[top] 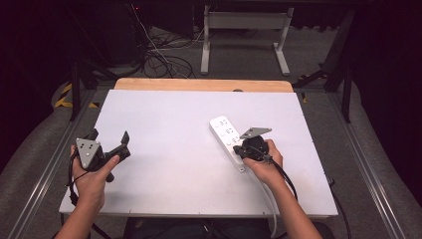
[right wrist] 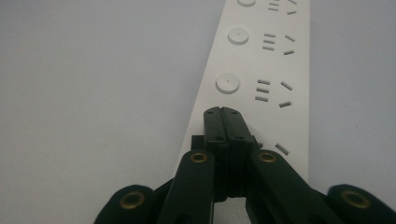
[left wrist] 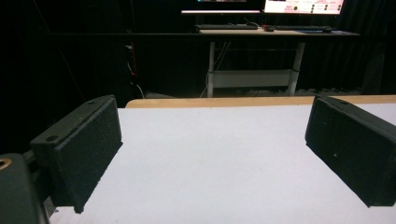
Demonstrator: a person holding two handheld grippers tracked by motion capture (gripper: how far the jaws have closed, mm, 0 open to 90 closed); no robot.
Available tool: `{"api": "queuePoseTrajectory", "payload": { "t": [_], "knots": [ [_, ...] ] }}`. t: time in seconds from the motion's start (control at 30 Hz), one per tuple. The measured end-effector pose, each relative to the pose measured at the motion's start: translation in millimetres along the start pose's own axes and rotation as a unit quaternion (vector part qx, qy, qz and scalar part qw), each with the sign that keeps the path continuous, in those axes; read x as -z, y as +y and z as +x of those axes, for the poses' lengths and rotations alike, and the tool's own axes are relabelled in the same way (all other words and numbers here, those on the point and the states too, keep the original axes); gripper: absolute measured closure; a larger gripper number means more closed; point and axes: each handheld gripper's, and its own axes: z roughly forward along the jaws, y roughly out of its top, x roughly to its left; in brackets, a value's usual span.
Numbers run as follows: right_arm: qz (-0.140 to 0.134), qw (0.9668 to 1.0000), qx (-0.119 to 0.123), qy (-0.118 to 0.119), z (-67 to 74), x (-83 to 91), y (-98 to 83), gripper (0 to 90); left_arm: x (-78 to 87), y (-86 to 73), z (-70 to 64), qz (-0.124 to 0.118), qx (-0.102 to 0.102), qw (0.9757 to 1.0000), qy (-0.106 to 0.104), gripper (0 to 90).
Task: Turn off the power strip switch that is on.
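Note:
A white power strip [top: 225, 130] lies angled on the white table top [top: 164, 149], right of centre. My right gripper [top: 241, 149] is shut, its tips pressed together and pointing down onto the near part of the strip. In the right gripper view the closed jaws of the right gripper [right wrist: 226, 113] rest on the power strip [right wrist: 261, 70], just short of a round button [right wrist: 228, 83] and a socket's slots. My left gripper [top: 109, 136] is held open above the table's left edge, with nothing between its pads [left wrist: 88, 149].
The strip's white cable [top: 269, 199] runs off the table's front edge beside the right forearm. A wooden strip [top: 204, 84] borders the far edge. Beyond it are a desk frame [top: 244, 30] and floor cables [top: 164, 55]. Monitors [left wrist: 303, 5] sit far back.

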Motion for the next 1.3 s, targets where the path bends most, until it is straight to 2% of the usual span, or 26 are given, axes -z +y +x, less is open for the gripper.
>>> {"api": "queuePoseTrajectory", "payload": {
  "t": [0.47,1.3],
  "knots": [
    [0.006,0.9999,-0.009,-0.004,1.1,-0.2,1.5,90.0,0.2,-0.1,-0.2,0.000,-0.001,1.0000,-0.001,4.3],
    [0.012,0.9998,-0.012,-0.013,3.4,-1.2,1.8,90.0,0.6,-0.6,0.2,0.003,0.000,1.0000,0.002,4.5]
  ]
}}
